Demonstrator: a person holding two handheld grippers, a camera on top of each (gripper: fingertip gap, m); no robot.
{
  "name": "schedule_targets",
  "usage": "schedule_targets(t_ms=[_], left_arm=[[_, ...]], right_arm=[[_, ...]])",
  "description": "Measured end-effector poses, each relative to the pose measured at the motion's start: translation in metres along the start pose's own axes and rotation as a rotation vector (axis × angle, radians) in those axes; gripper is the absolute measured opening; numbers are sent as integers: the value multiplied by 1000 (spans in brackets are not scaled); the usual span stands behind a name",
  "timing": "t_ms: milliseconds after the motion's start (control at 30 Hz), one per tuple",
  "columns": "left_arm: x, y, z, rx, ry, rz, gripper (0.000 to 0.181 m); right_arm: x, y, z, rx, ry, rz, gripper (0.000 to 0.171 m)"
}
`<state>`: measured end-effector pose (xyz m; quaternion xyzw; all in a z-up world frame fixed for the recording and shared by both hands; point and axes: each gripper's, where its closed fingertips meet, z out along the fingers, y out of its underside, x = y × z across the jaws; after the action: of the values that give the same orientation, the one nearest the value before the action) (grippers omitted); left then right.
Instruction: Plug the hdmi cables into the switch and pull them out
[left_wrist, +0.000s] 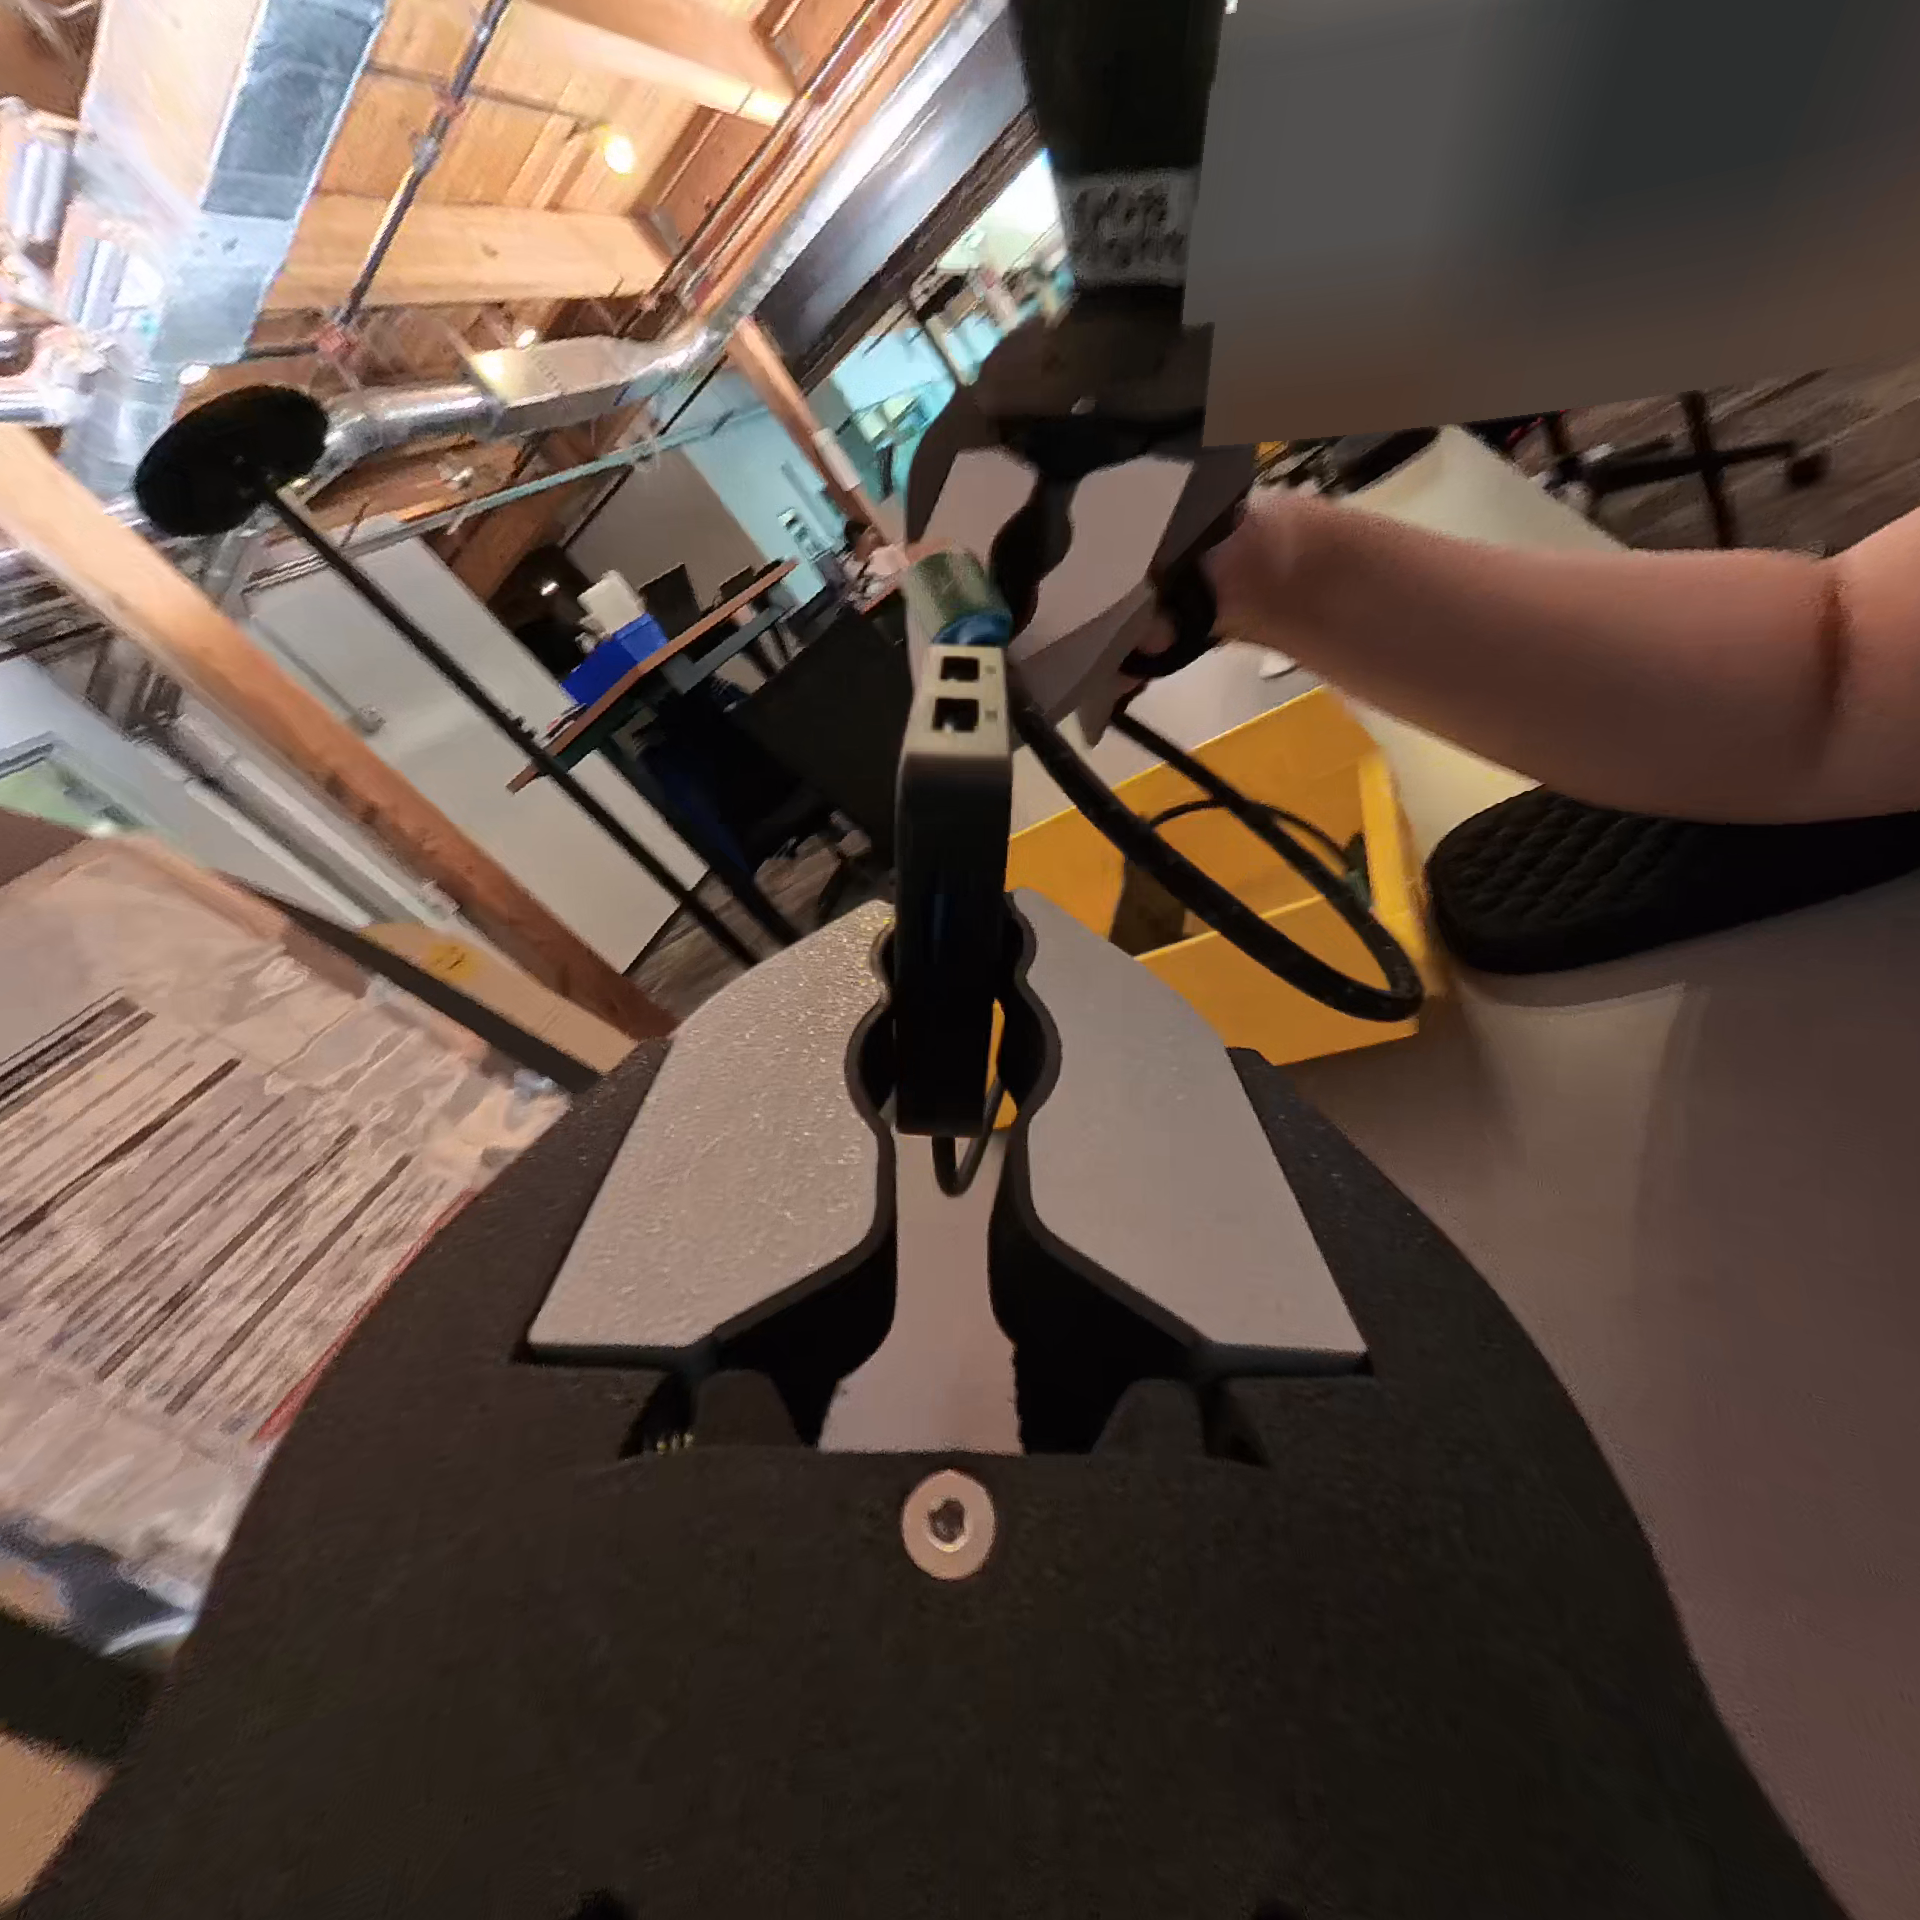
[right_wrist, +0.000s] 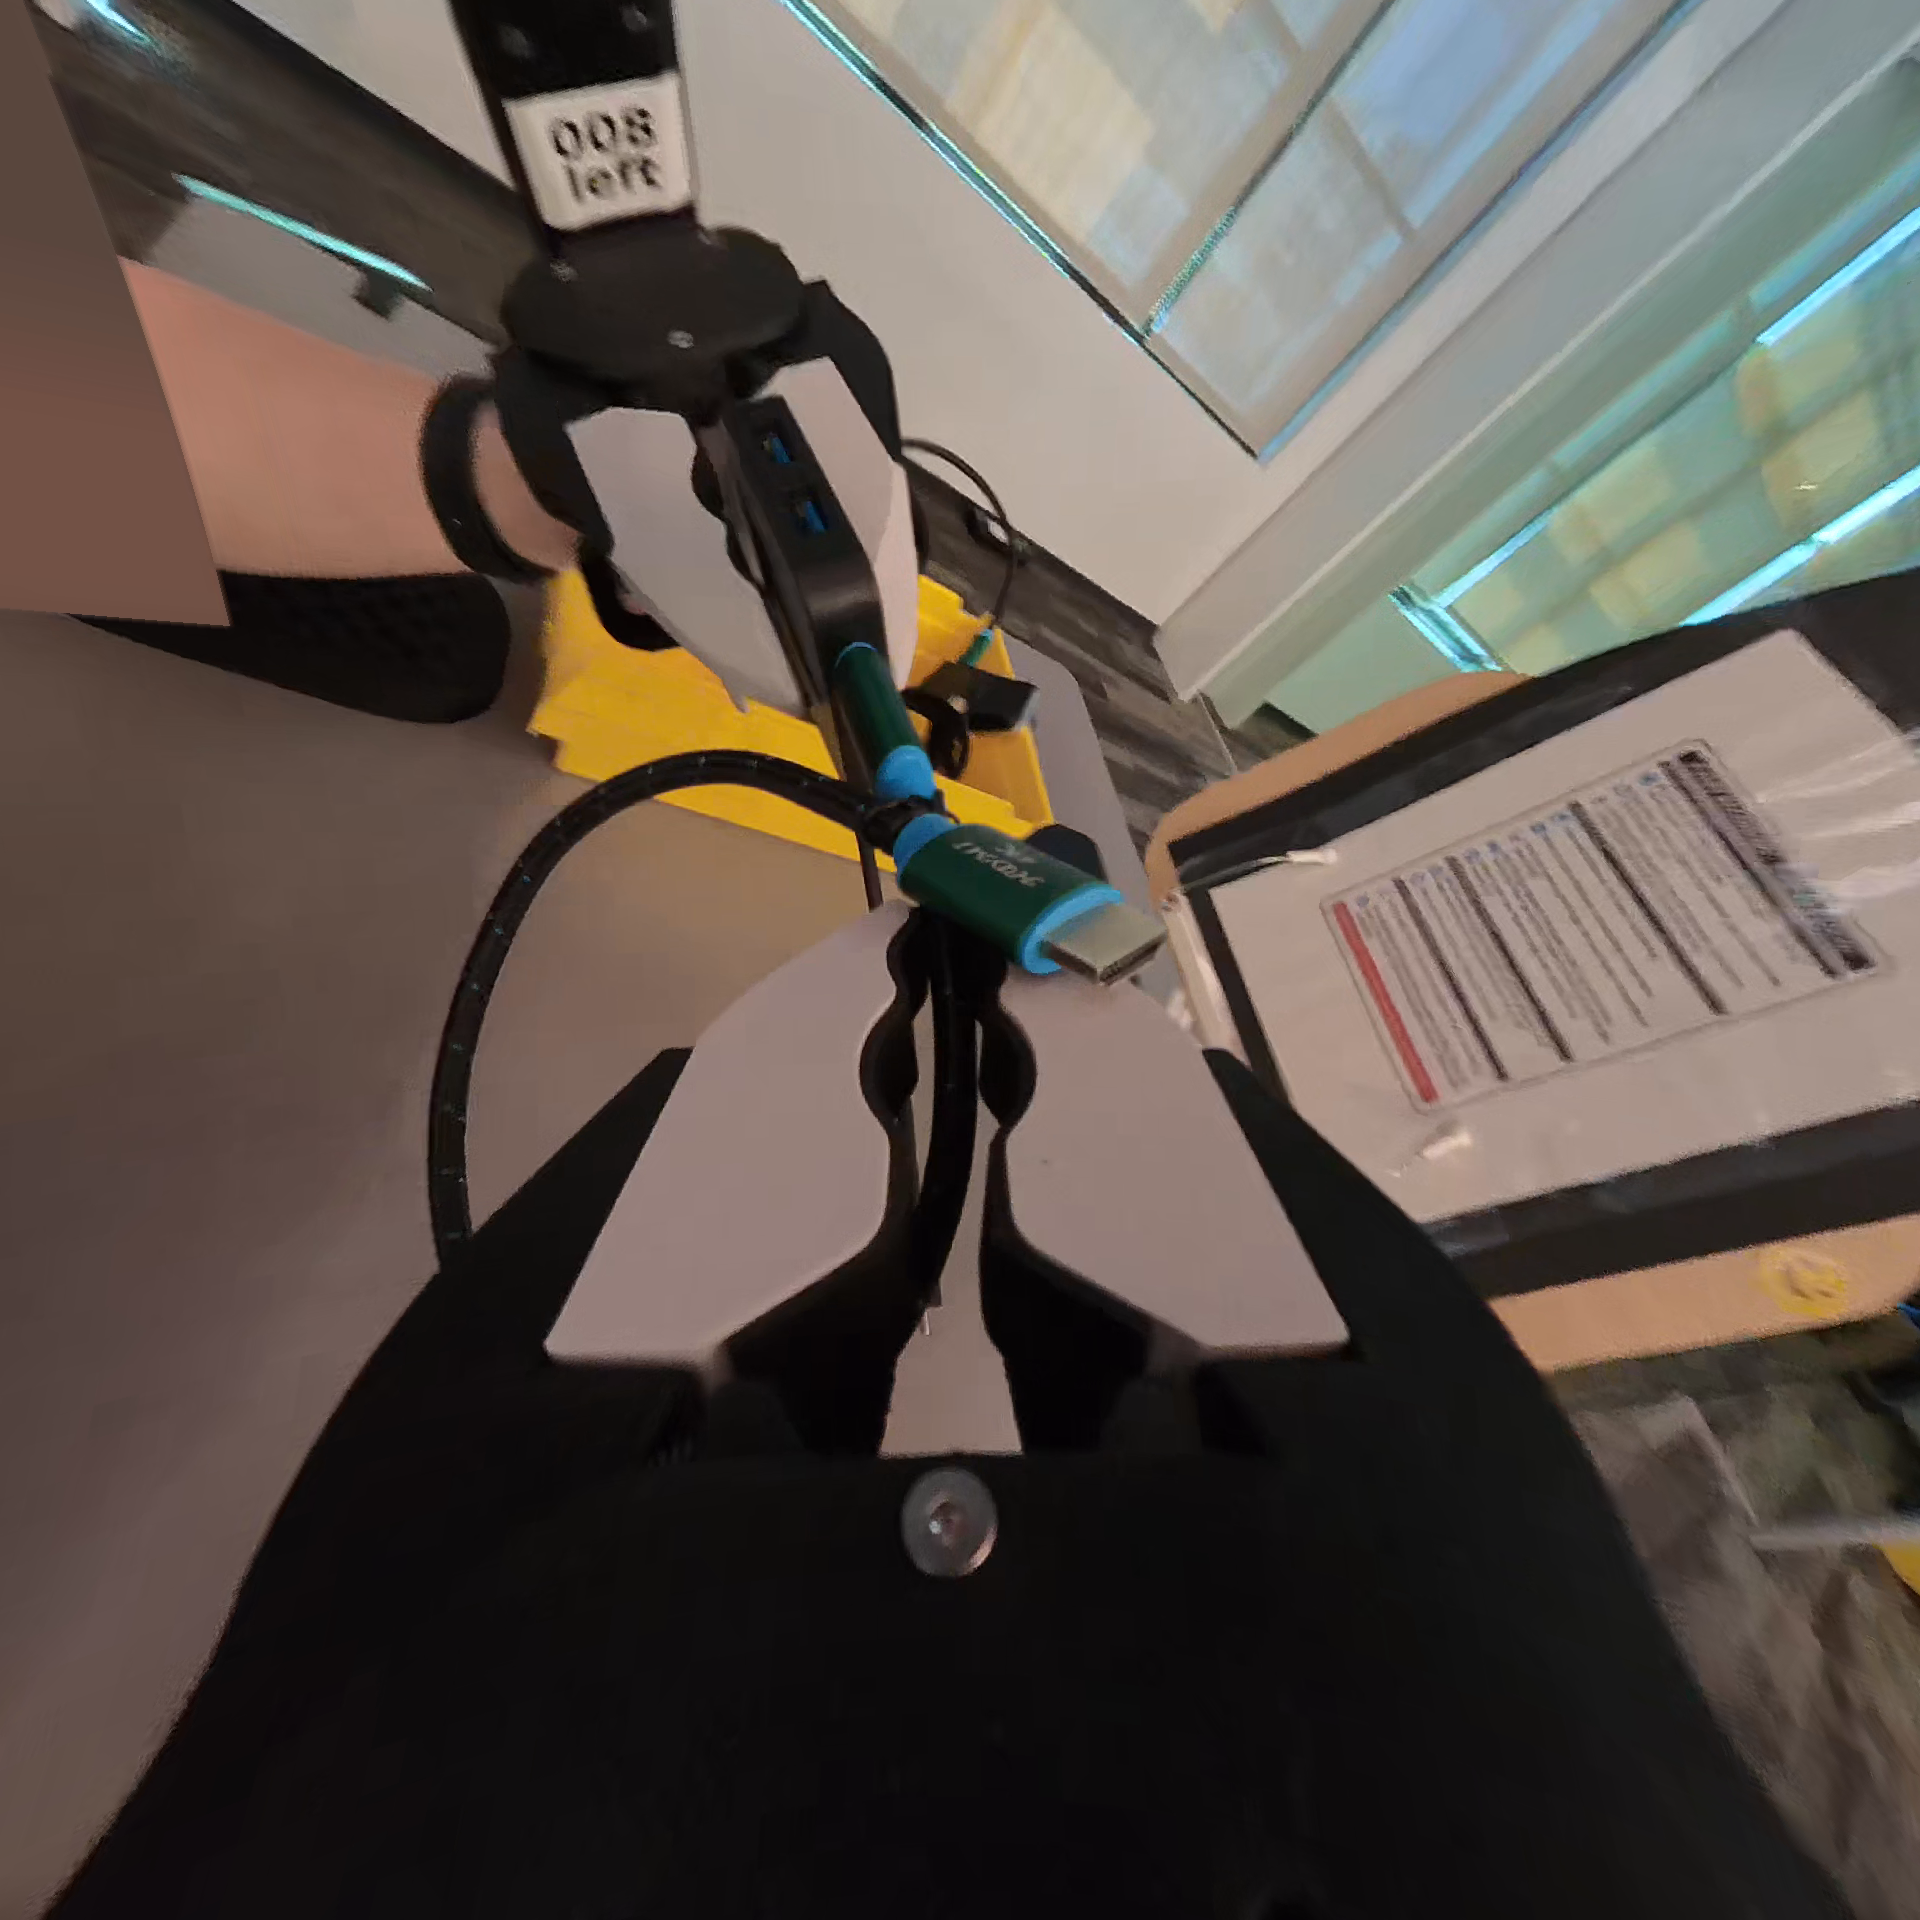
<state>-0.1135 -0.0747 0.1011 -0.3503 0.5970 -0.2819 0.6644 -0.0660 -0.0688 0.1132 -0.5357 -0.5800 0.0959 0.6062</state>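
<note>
The left gripper was clamped on the switch, held in the air with one plug seated in its end. The right gripper was closed on the braided cable just behind the free plug. The cable looked stiff and springy, so the rigid plug shell seemed the better hold.

Rel. to switch: one plug in its end, free plug just past that, bin behind, on table.
</note>
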Motion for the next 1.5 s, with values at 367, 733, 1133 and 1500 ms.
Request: schedule_targets(t_ms=[367, 733, 1133, 1500], left_arm=[[-25, 48, 3, -454, -265, 449, 50], [-32, 90, 0, -566, -260, 489, 30], [-38, 90, -1, -539, -338, 597, 13], [-72, 73, -24, -573, -581, 766, 13]], right_arm=[[19, 33, 16, -446, 330, -389, 8], [-2, 27, 41, -529, 352, -565, 8], [-16, 21, 45, -498, 321, -569, 7], [2, -62, -7, 190, 148, 304, 72]])
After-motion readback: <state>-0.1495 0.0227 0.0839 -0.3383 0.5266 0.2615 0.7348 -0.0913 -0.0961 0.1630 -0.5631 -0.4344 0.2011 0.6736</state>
